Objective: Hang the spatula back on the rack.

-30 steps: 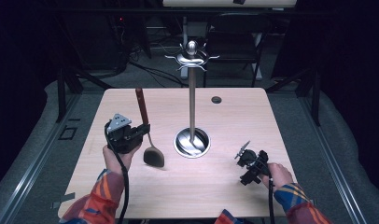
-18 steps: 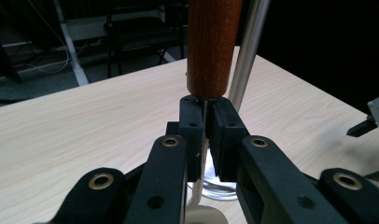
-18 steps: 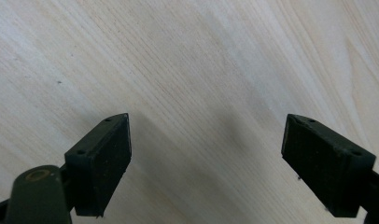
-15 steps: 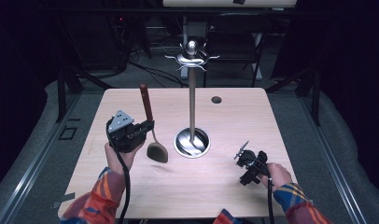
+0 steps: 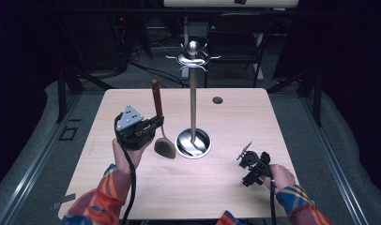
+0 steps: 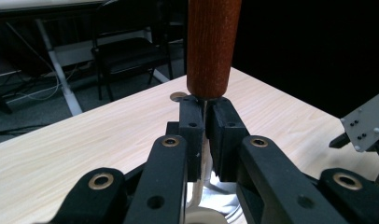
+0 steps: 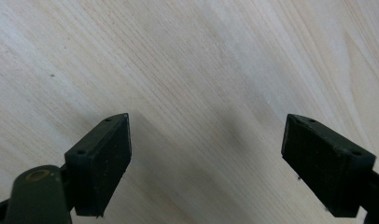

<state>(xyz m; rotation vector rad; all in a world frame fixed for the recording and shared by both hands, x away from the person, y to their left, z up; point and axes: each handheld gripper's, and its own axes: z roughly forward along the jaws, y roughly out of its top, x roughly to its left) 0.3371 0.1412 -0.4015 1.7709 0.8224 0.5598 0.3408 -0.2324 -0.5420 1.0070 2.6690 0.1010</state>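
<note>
A spoon with a reddish wooden handle [image 5: 156,96] and a dark metal bowl [image 5: 165,149] hangs upright left of the stand. My left gripper [image 5: 156,123] is shut on its thin metal neck just under the handle [image 6: 211,46]; the jaws [image 6: 206,116] press together around it. The metal utensil stand [image 5: 193,103] has a round shiny base [image 5: 193,143] and curved hooks at its top [image 5: 192,55]. My right gripper [image 5: 252,168] rests low at the table's front right, open, with bare wood between its jaws [image 7: 206,149].
The light wooden table [image 5: 226,117] has a small round hole [image 5: 217,100] at its far side. Chairs and table legs stand in the dark beyond the far edge. The right gripper's grey plate [image 6: 365,123] shows at the left gripper view's right edge.
The left gripper has carried the spoon to the right, closer to the stand's base, and slightly higher. The right gripper has stayed about where it was.
</note>
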